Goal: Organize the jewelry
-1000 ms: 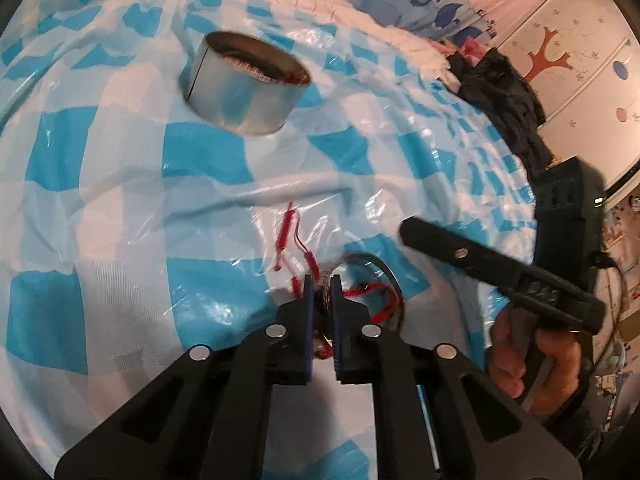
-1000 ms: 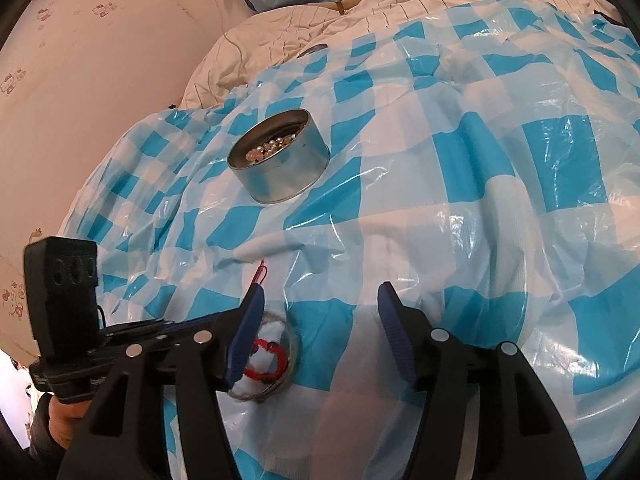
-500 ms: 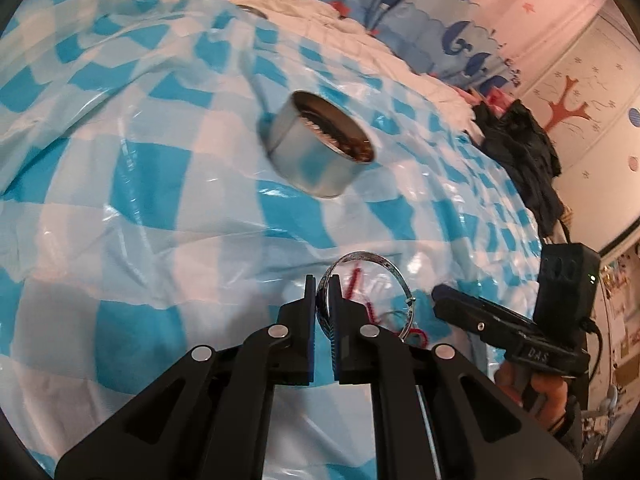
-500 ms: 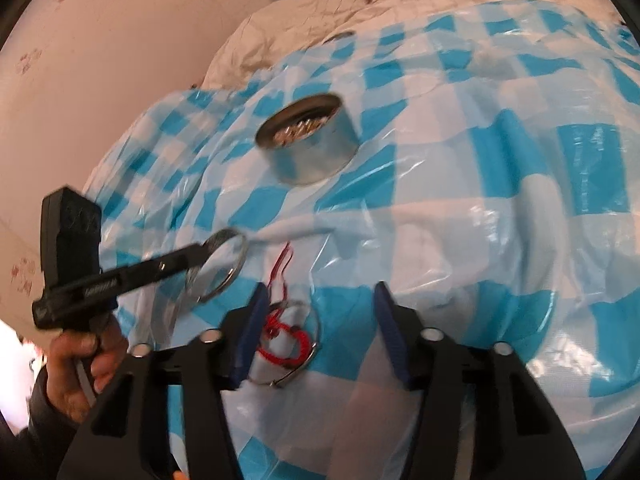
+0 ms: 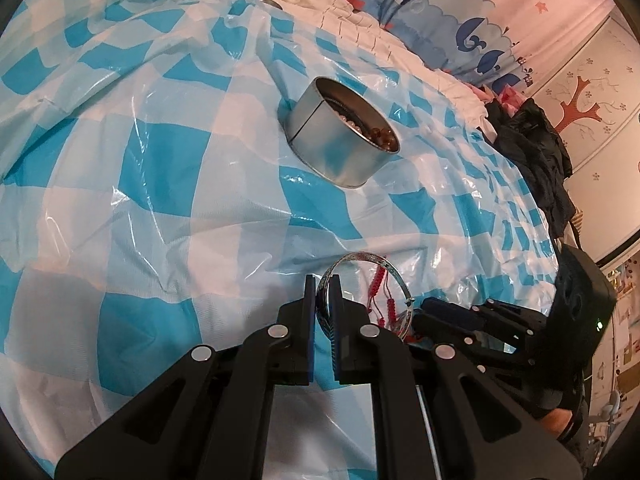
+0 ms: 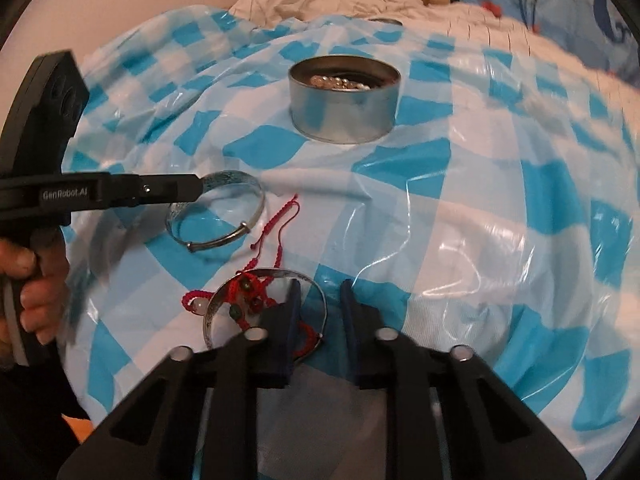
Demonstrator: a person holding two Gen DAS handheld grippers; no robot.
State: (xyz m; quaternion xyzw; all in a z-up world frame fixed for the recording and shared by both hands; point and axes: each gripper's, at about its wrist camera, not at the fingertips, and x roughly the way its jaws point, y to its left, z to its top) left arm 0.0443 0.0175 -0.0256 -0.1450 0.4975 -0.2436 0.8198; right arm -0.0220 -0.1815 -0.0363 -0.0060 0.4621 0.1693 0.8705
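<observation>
My left gripper is shut on a silver bangle and holds it above the checked cloth; the bangle also shows in the right wrist view. A round metal tin with beads inside stands further back, also in the right wrist view. My right gripper is open, its jaws astride the rim of a second silver bangle that lies on the cloth. A red cord bracelet with beads lies across that bangle.
A blue and white checked plastic sheet covers a bed. White quilt lies behind it. Dark clothes are piled at the far right by the wall.
My left gripper has lifted the silver bangle off the cloth and moved it toward the tin. My right gripper has narrowed and come down over the second bangle.
</observation>
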